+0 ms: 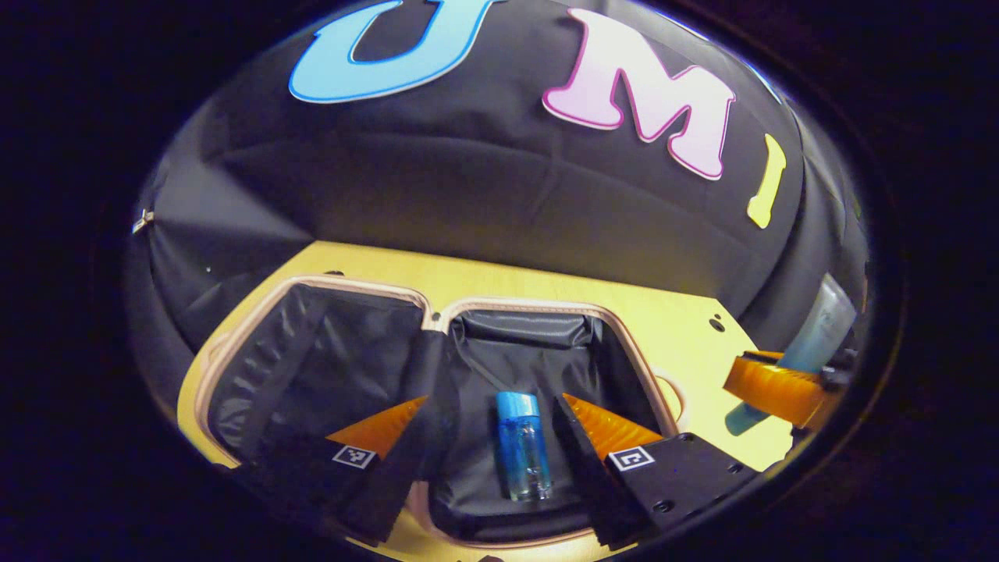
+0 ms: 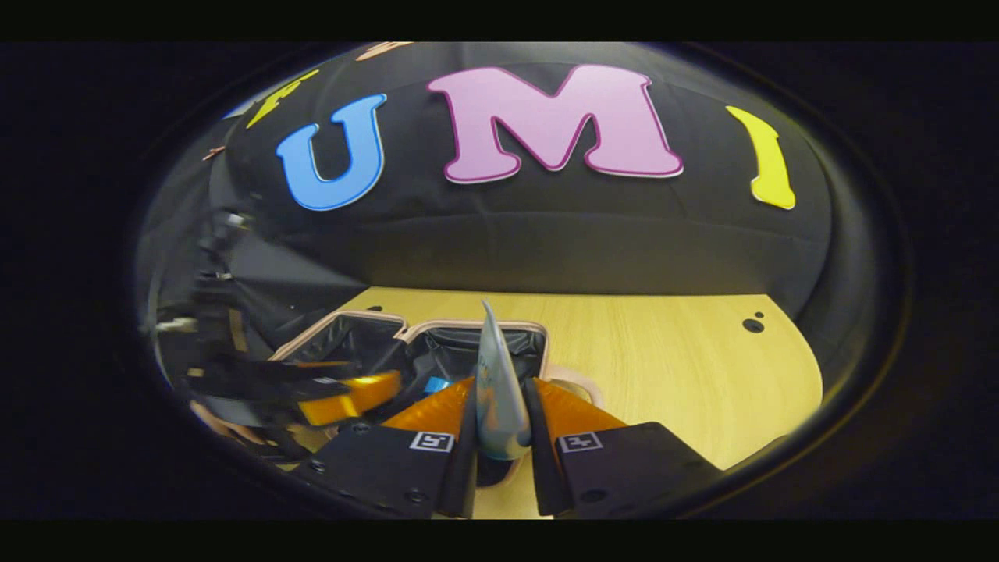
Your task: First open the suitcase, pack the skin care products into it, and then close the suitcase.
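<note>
Packing step: the right gripper (image 2: 499,406) pinches a pale squeeze tube (image 2: 498,390); the left gripper (image 1: 493,414), spread wide and empty, frames a blue-capped clear bottle (image 1: 522,457) lying in the open black-lined suitcase (image 1: 546,306). Next, the tube likely needs carrying over the suitcase and releasing.

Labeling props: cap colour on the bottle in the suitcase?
Blue cap, clearest in left gripper view.

Open suitcase on the table, one bottle packed, one tube held aloft.

The pink-trimmed suitcase with black fabric lining (image 1: 328,351) lies spread flat in two halves under the left gripper (image 1: 495,410). A small clear bottle with a blue cap (image 1: 522,457) lies lengthwise in the half directly between that gripper's spread fingers, cap pointing away. The pale blue-grey squeeze tube (image 2: 497,390) stands upright, crimped end up, pinched in the right gripper (image 2: 499,406), just beside the suitcase's rim.
</note>
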Demonstrator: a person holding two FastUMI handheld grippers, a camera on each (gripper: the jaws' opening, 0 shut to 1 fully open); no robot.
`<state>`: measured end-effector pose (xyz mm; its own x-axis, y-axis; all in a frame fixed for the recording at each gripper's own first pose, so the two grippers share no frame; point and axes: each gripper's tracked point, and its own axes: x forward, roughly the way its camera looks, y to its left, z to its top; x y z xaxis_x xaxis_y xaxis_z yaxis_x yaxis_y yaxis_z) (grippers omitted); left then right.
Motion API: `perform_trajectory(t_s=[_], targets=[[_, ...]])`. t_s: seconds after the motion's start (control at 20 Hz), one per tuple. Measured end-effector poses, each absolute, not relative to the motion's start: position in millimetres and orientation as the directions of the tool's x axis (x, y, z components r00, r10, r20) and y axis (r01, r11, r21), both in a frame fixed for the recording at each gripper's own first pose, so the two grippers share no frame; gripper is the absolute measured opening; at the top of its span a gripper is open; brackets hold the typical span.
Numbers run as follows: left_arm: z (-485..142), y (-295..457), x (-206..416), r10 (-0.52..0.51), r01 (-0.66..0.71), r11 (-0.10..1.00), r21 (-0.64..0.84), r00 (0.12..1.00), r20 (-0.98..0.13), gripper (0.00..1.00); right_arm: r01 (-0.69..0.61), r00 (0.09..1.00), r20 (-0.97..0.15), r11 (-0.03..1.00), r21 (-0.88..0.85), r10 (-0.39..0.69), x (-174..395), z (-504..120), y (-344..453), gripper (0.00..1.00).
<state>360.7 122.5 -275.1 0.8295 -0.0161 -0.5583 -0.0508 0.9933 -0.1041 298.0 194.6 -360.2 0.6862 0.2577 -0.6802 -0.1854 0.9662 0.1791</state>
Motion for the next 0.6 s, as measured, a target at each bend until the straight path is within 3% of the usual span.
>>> perform_trajectory(t_s=[0.3,0.55,0.6], targets=[[-263.2,171.9,311.7,0.031,-0.191,0.955,-0.227,0.824,-0.565,0.95,-0.146,0.482,-0.844,0.972,0.186,0.234,279.2,-445.0,234.9,0.34],[-277.2,206.7,289.1,0.1,-0.283,0.933,-0.222,0.797,-0.595,0.95,-0.108,0.354,-0.915,0.98,0.165,0.193,265.7,-490.0,253.4,0.34],[-278.4,210.4,286.2,0.102,-0.292,0.928,-0.229,0.795,-0.598,0.95,-0.085,0.337,-0.923,0.982,0.166,0.185,266.1,-496.2,254.5,0.26]])
